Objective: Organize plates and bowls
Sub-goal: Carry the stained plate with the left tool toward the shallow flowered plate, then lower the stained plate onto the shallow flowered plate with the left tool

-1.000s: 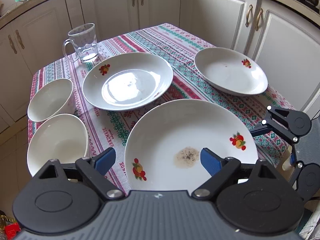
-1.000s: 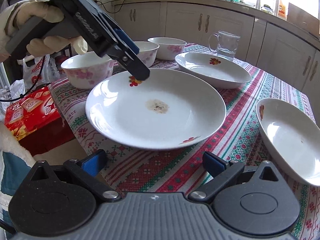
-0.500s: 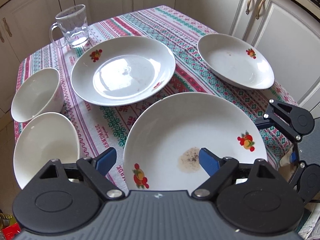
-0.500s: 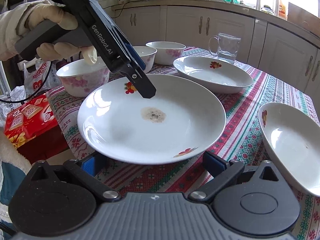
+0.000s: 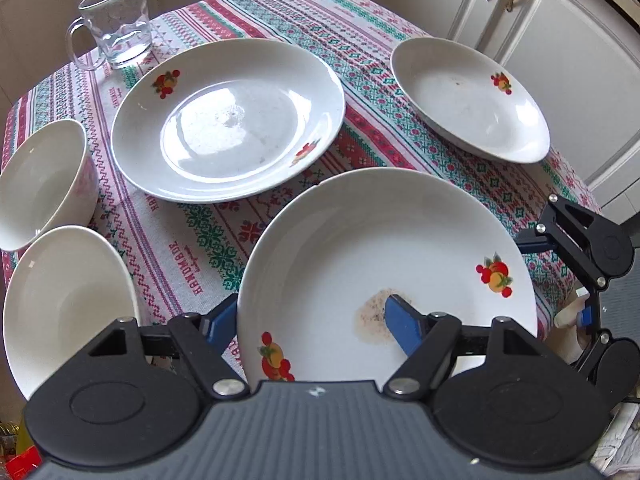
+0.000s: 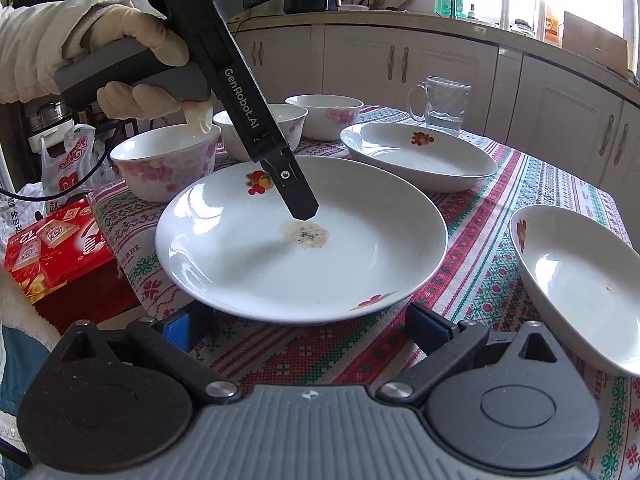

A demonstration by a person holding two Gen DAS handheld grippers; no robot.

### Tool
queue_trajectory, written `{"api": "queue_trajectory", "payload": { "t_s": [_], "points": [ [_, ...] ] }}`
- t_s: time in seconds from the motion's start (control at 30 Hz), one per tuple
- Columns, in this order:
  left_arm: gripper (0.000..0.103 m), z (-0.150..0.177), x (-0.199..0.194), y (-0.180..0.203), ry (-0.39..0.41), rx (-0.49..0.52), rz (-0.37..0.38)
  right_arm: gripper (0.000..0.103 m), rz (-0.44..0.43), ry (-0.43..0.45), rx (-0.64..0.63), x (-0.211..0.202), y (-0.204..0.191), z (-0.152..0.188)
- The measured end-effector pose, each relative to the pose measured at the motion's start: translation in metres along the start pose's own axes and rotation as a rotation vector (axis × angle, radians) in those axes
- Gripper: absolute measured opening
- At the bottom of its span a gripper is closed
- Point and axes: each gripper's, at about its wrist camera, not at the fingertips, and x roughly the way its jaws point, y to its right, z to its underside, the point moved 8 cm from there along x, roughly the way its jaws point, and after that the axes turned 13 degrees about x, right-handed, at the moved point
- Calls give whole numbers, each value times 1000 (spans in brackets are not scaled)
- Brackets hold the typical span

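Note:
A large white plate with fruit decals and a brown stain sits nearest me. My left gripper straddles its near rim, one finger over the plate and one outside it, jaws wide and not closed on it. In the right wrist view the same plate looks raised off the cloth, with the left gripper's upper finger over the stain. My right gripper is open and empty just short of its rim. A second plate, a deep plate and several flowered bowls stand around.
A glass mug stands at the table's far corner. A red box lies on the floor beside the table. White cabinets surround the table closely. A patterned tablecloth covers the top.
My left gripper has moved forward and down over the near plate's rim, its upper finger now reaching the stain. The right gripper has moved closer to the plate.

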Motion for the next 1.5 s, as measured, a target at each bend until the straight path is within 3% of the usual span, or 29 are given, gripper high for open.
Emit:
{"api": "queue_trajectory", "payload": {
  "t_s": [0.33,0.93,1.5],
  "points": [
    [77,-2,9,1,-42,36,15,103,2,6,-1,4,-8,-2],
    [77,-10,1,5,-24,13,45,103,26,-31,-2,-2,-3,-5],
    [77,-53,-4,14,16,42,44,103,53,-5,-7,-28,28,-24]
  ]
}}
